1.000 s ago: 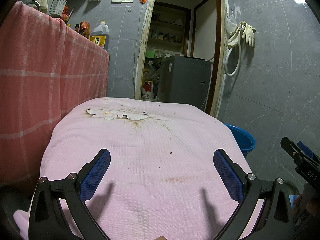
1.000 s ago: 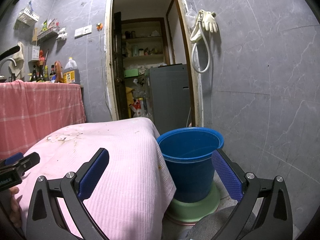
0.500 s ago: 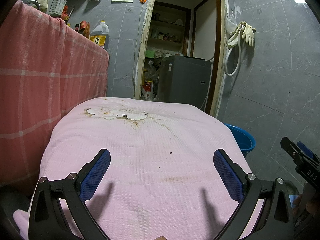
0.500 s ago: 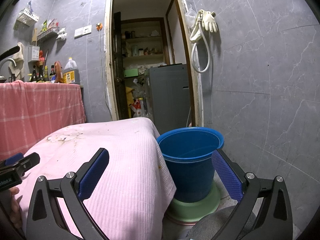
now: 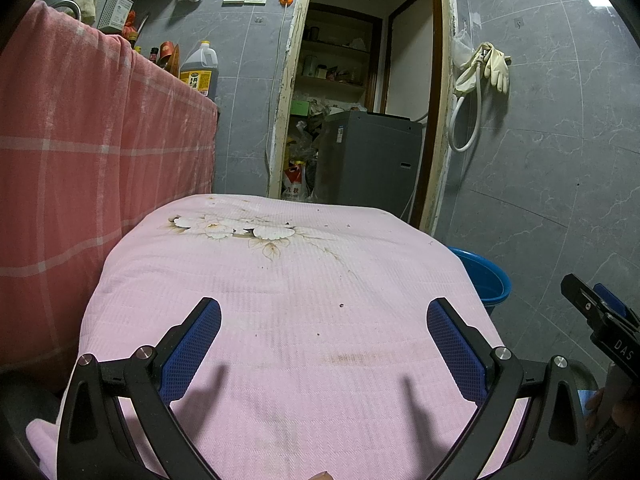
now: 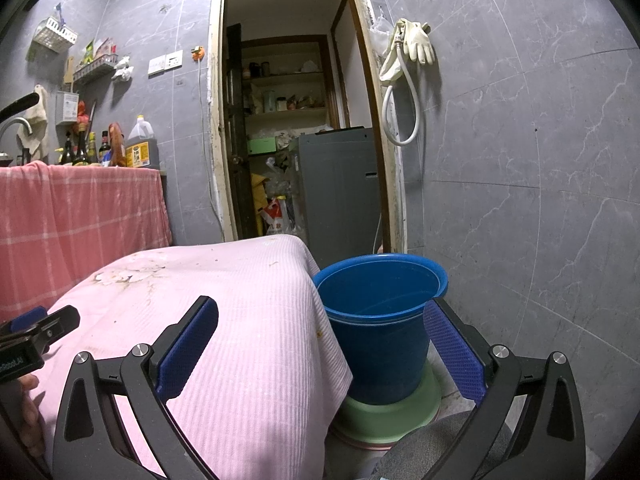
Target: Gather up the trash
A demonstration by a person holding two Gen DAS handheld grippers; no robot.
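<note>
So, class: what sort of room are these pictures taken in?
Probably a home kitchen or utility corner: oil jug and sauce bottles on a counter, rubber gloves on a tiled wall, blue bucket beside a cloth-covered table.

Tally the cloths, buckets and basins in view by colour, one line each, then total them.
Pink cloth: 1
Red checked cloth: 1
Blue bucket: 1
Green basin: 1
Total: 4
</note>
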